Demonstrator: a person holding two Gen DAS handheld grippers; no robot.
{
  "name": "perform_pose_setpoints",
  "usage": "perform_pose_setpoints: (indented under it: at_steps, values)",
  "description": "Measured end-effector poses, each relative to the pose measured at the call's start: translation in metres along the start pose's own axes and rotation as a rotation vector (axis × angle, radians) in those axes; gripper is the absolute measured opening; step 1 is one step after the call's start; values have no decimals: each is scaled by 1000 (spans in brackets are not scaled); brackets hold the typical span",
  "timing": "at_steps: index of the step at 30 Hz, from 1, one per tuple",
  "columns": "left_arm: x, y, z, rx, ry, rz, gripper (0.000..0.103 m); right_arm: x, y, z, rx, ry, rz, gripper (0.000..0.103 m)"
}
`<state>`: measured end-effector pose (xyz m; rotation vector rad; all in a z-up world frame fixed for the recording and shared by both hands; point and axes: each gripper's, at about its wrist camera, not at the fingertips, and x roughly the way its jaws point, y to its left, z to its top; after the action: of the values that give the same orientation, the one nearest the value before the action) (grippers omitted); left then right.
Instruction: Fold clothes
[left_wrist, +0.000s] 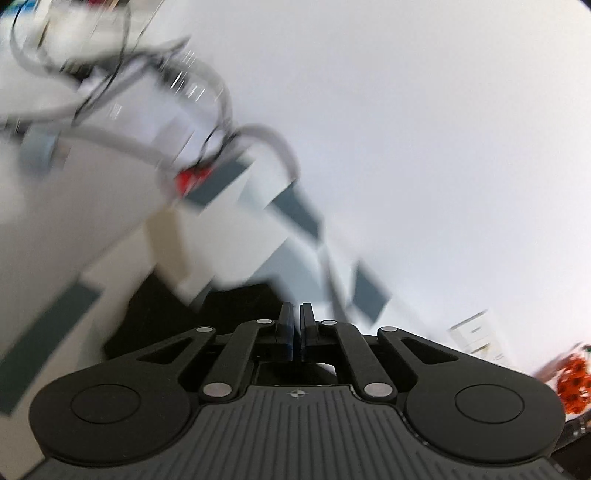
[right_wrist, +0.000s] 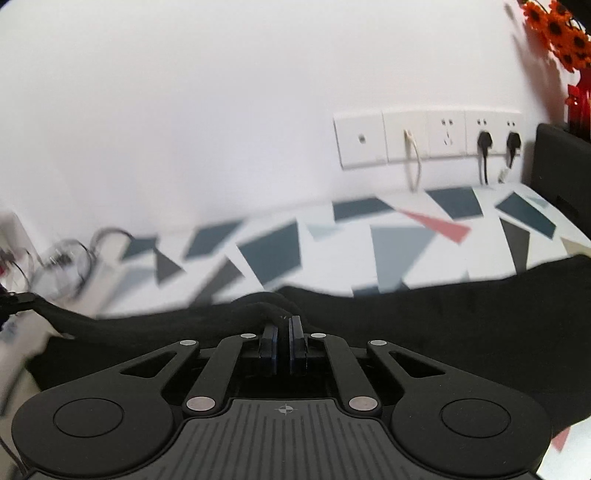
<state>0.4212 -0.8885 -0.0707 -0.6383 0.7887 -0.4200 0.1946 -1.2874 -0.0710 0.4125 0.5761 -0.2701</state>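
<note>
A black garment lies stretched across a table covered with a white cloth with a geometric pattern. My right gripper is shut on a bunched edge of the black garment, which spreads left and right of the fingers. In the left wrist view the picture is blurred. My left gripper is shut, and the black garment sits under and around its fingers; it appears pinched on the fabric's edge.
A white wall with a row of sockets and plugged cables stands behind the table. Orange artificial flowers stand at the far right, also in the left wrist view. Tangled cables lie at the table's left end.
</note>
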Motion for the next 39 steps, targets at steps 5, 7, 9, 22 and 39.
perform_pose_setpoints:
  at_steps: [5, 7, 9, 22, 39]
  values:
    - [-18, 14, -17, 34, 3, 43, 4, -2, -7, -15, 35, 127, 43, 6]
    - [-8, 41, -35, -36, 90, 112, 4, 8, -2, -37, -4, 222, 1, 6]
    - [2, 66, -49, -120, 177, 141, 4, 15, 3, -54, -30, 269, -42, 6]
    - [55, 67, -53, -251, 257, 111, 49, 29, -1, -52, 16, 234, -97, 6]
    - [-36, 5, -16, 97, -146, 72, 2, 11, 4, -37, -15, 180, 51, 5]
